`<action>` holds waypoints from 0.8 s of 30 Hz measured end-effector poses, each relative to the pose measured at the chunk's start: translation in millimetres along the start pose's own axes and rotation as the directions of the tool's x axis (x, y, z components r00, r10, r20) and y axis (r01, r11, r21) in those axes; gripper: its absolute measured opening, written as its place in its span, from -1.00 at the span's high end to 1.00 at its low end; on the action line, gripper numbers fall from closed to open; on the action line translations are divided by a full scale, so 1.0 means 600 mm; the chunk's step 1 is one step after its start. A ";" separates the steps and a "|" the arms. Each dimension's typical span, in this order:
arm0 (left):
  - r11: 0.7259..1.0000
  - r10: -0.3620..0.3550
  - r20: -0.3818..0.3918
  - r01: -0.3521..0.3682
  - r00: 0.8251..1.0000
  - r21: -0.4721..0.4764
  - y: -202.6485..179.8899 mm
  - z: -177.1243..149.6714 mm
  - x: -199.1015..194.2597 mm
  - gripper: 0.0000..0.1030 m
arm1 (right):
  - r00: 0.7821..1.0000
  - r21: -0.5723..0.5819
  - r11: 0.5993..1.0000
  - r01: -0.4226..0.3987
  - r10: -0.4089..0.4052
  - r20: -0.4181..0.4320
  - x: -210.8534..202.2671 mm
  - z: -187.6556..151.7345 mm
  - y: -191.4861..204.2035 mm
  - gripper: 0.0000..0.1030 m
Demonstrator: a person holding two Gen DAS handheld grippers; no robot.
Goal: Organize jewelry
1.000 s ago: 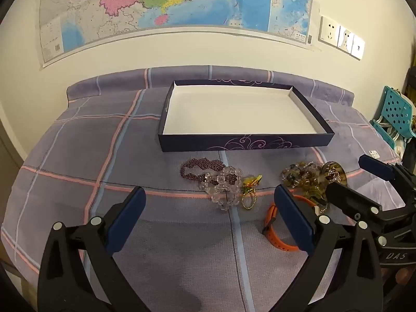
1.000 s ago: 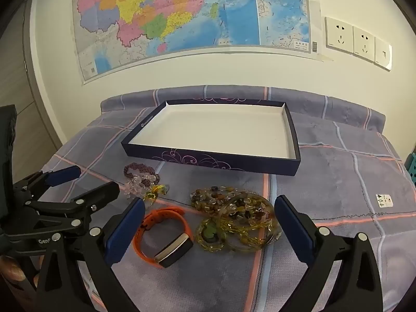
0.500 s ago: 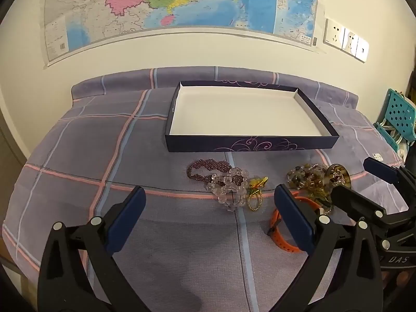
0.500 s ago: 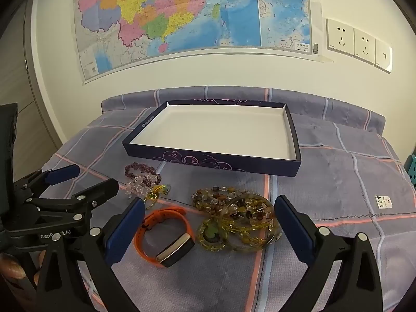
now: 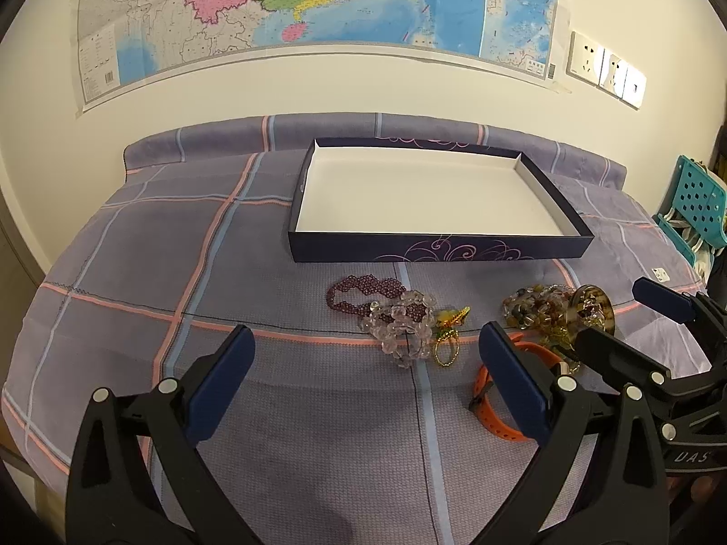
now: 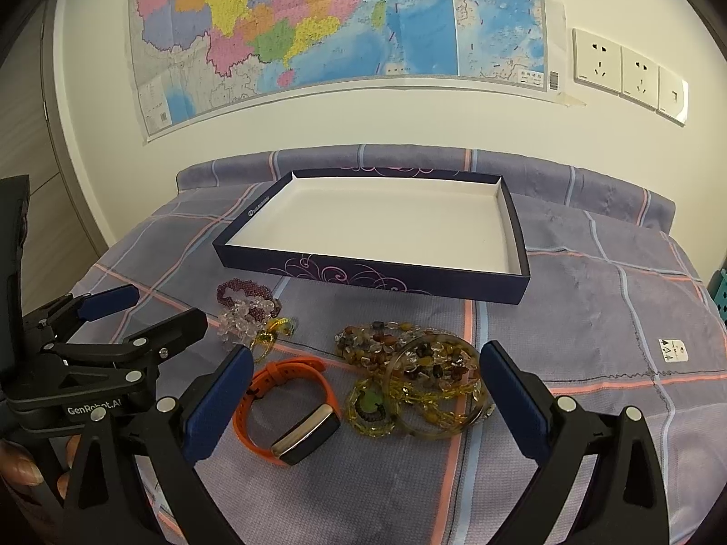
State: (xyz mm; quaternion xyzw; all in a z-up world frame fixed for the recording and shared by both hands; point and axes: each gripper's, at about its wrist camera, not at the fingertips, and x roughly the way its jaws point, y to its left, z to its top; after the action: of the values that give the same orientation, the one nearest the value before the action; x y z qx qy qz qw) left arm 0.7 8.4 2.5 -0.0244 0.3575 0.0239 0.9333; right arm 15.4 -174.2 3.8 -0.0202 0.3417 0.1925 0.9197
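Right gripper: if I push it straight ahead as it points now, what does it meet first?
Probably the amber bead bracelets piled between its open fingers, right gripper; the orange band lies just left. Depth is uncertain.

We see warm, even indoor light, soft shadows, sharp focus throughout; fisheye bending curves the wall map (image 6: pixel 336 32) and darkens every picture corner.

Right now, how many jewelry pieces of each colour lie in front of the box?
Purple bead bracelet: 1
Clear crystal bracelet: 1
Yellow-gold trinket: 1
Orange wristband: 1
Amber bangle: 1
Multicolour stone bracelet: 1
Yellow-green bead loop: 1
Total: 7 I can separate; the tangled pile may hide more.
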 end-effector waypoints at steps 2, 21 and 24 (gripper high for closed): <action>1.000 0.000 0.000 0.000 1.000 -0.002 0.001 -0.001 0.001 -0.89 | 1.000 0.000 1.000 0.000 0.000 -0.003 0.002 -0.001 0.001 -0.87; 1.000 0.006 -0.001 -0.006 1.000 -0.002 -0.002 -0.007 0.004 -0.89 | 1.000 0.012 1.000 -0.008 0.008 -0.013 0.005 -0.005 -0.001 -0.87; 1.000 0.006 -0.001 -0.006 1.000 -0.002 -0.002 -0.007 0.004 -0.89 | 1.000 0.012 1.000 -0.007 0.007 -0.014 0.006 -0.006 -0.001 -0.87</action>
State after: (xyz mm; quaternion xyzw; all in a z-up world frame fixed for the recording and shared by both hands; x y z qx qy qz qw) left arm -0.2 7.1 -2.3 -0.0240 0.3582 0.0272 0.9330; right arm 15.8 -174.1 -0.9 -0.0148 0.3494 0.1934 0.9167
